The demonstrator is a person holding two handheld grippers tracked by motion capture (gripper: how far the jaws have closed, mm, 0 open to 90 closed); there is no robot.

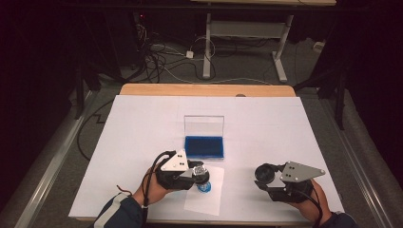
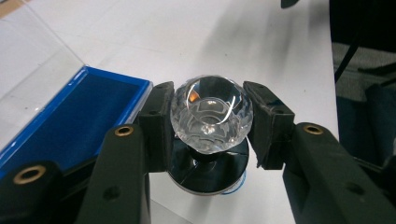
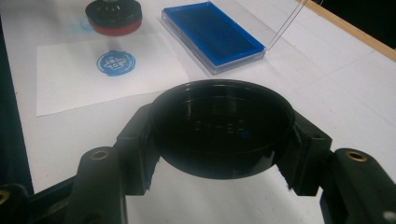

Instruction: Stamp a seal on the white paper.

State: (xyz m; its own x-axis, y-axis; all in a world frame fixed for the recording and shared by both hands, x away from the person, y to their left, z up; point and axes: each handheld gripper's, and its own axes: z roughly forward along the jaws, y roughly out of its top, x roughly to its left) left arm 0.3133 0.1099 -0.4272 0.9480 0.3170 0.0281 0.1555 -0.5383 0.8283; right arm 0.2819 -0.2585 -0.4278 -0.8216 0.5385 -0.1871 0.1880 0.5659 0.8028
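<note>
Two hand-held grippers at a white counter [image 1: 142, 123]: one holds a stamp, the other its black cap.

The left hand-held gripper [image 2: 211, 122] is clenched on the clear faceted knob of the stamp [image 2: 211, 116], whose round dark base sits just over a sheet of paper [image 1: 204, 202] near the counter's front edge. A blue round print [image 3: 115, 62] lies on that paper, beside the stamp. The right hand-held gripper [image 3: 223, 135] grasps the cap [image 3: 222, 126], open side up, well apart to the right. An open blue ink pad [image 1: 204, 146] with a clear upright lid lies just behind the stamp.
</note>
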